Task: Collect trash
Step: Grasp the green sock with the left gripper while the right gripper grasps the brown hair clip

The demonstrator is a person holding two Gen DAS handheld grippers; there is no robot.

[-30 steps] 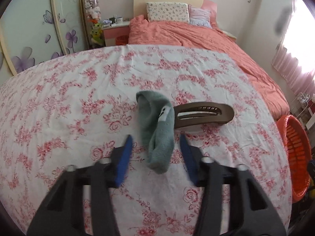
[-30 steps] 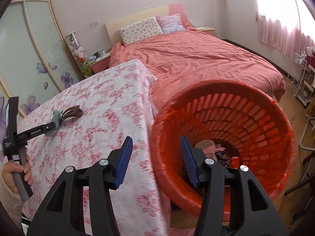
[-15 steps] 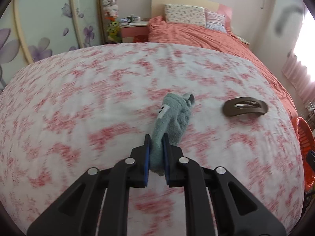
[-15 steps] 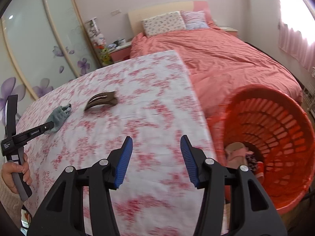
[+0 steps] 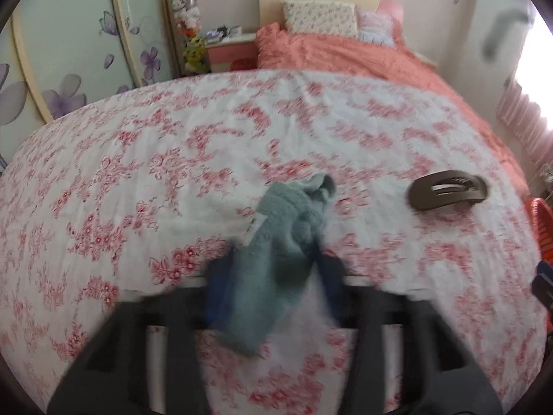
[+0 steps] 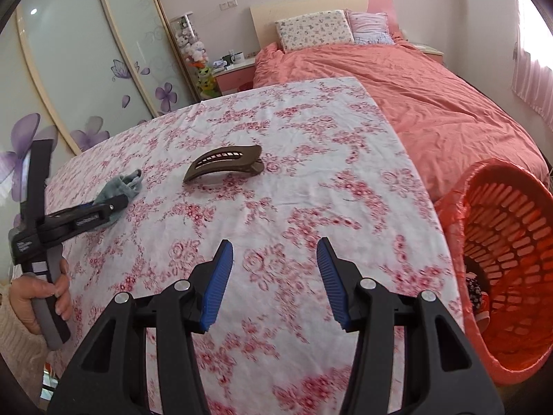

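Bedroom with pale pink walls – a bed [image 6: 408, 79] under a coral duvet, two pillows [image 6: 314, 29], floral sliding wardrobe doors [image 6: 103, 69], bright curtained window [image 6: 532, 79] at right.

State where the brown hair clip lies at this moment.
In the right wrist view the brown hair clip lies on the floral cloth, right of the grey sock, apart from it, and left of the orange basket.

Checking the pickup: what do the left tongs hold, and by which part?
Left tongs have just been opening around the grey sock's near end; blur hides whether they grip it.
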